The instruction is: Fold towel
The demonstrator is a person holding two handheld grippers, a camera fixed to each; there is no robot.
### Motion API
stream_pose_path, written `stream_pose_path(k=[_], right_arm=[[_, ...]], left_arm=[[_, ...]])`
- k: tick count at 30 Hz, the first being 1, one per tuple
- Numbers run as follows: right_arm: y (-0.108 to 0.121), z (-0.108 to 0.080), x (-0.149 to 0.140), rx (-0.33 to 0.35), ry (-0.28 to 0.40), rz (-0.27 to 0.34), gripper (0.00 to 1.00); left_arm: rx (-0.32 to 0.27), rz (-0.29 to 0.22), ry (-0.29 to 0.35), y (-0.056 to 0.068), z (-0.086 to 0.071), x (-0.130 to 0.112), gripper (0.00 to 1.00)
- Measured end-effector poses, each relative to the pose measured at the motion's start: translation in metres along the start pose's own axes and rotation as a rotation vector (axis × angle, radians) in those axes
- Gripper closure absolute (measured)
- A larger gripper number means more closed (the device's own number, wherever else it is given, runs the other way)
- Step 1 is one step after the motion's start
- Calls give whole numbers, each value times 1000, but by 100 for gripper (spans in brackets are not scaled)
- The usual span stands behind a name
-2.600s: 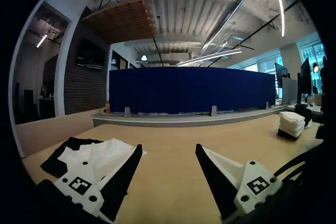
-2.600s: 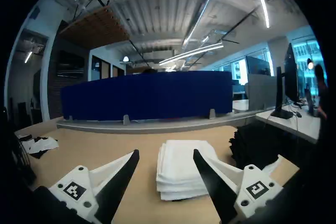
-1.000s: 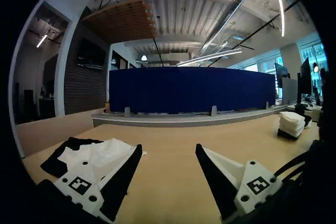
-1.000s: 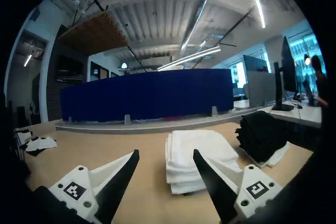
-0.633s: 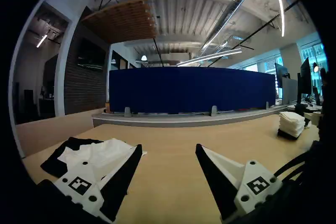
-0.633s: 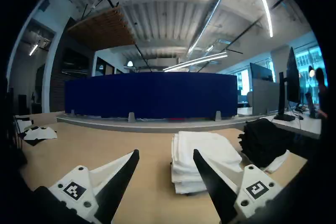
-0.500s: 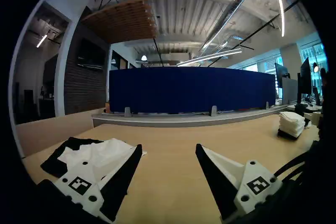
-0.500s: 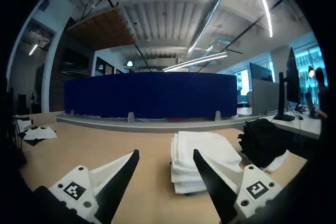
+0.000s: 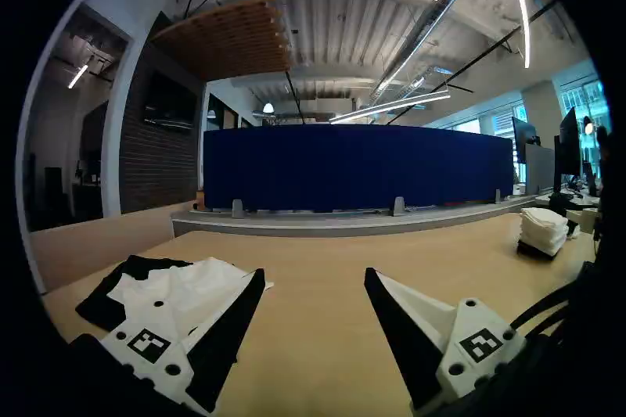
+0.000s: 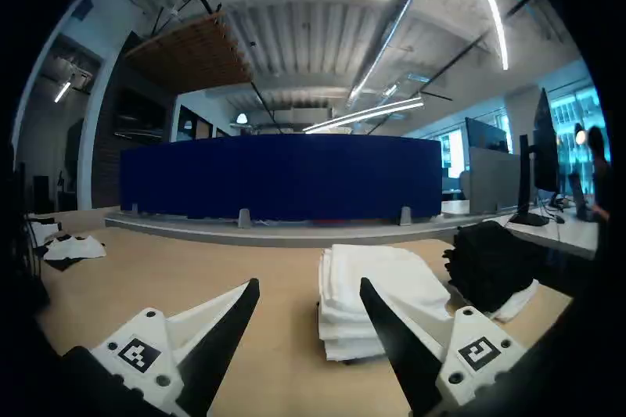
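Right gripper (image 10: 308, 282), fingers apart and empty, has panned and settled, with the stack of folded white towels (image 10: 344, 300) at its 1 o'clock. Left gripper (image 9: 312, 272), also apart, stays motionless. The crumpled white cloth towel (image 9: 184, 284) lies at its 10 o'clock, so folding has not begun.

On the tabletop (image 10: 188, 276), a stack of folded towels (image 10: 383, 288) lies just left of another cloth pile (image 10: 489, 264). Loose towels (image 10: 72, 247) lie well apart, far left, and a partition (image 10: 282, 178) stands behind.

White towels (image 10: 356, 268), seemingly black stack (image 10: 489, 260)
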State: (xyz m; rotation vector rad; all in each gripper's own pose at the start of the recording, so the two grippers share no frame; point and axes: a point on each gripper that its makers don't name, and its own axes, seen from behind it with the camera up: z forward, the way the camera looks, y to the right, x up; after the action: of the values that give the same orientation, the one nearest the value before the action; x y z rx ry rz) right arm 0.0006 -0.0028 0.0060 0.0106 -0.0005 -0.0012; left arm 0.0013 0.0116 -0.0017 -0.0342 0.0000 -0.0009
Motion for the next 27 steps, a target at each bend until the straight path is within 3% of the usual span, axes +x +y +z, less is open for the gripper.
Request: stream_pose_path(k=[27], right_arm=[[0, -4, -1, 1, 0, 1, 0]], left_arm=[[0, 0, 0, 0, 0, 0, 5]])
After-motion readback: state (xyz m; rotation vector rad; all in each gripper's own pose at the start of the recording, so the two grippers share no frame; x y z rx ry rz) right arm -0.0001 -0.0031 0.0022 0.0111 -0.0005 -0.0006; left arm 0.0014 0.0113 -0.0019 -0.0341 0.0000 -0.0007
